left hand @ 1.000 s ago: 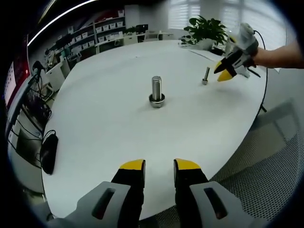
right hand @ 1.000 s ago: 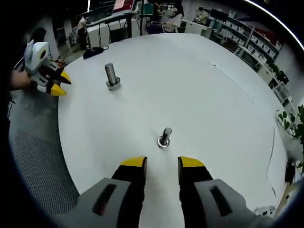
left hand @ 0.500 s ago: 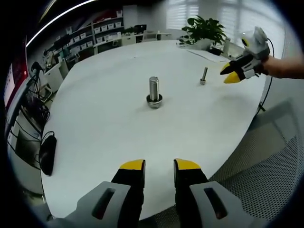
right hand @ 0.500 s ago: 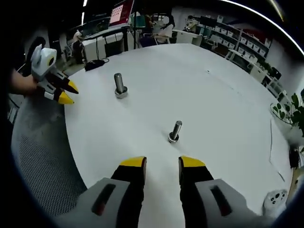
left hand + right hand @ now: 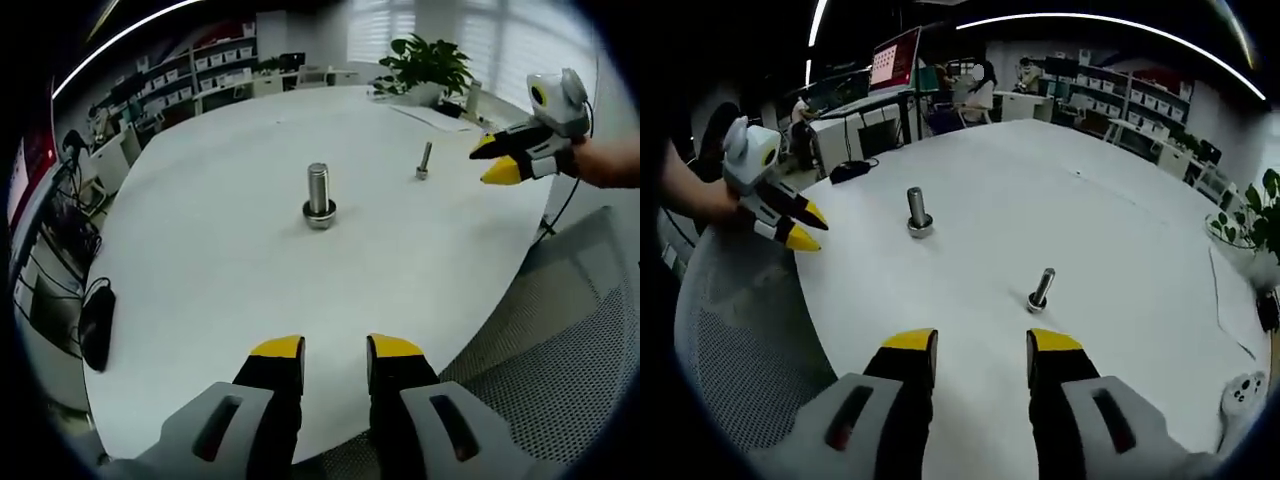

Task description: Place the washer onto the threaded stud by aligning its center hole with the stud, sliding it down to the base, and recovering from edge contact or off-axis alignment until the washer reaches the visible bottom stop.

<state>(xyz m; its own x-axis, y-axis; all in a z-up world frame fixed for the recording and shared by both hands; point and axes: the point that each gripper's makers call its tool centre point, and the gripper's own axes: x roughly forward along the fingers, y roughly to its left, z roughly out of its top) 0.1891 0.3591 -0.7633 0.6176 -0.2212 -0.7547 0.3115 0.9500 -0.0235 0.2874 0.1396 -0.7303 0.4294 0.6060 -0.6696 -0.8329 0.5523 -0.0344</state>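
Since both washers look seated, left gripper (image 5: 335, 347) and right gripper (image 5: 981, 343), jaws apart and empty, should hang clear of big stud (image 5: 318, 194) and small stud (image 5: 1042, 289).

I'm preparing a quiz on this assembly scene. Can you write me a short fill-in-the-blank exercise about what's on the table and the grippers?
1. Two metal studs stand upright on the ____ round table.
2. The thick silver stud has a ____ ring at its base.
3. The left gripper holds ____ between its yellow-tipped jaws.
4. The thin silver stud stands closer to the ____ gripper.

Missing words: white; metal; nothing; right
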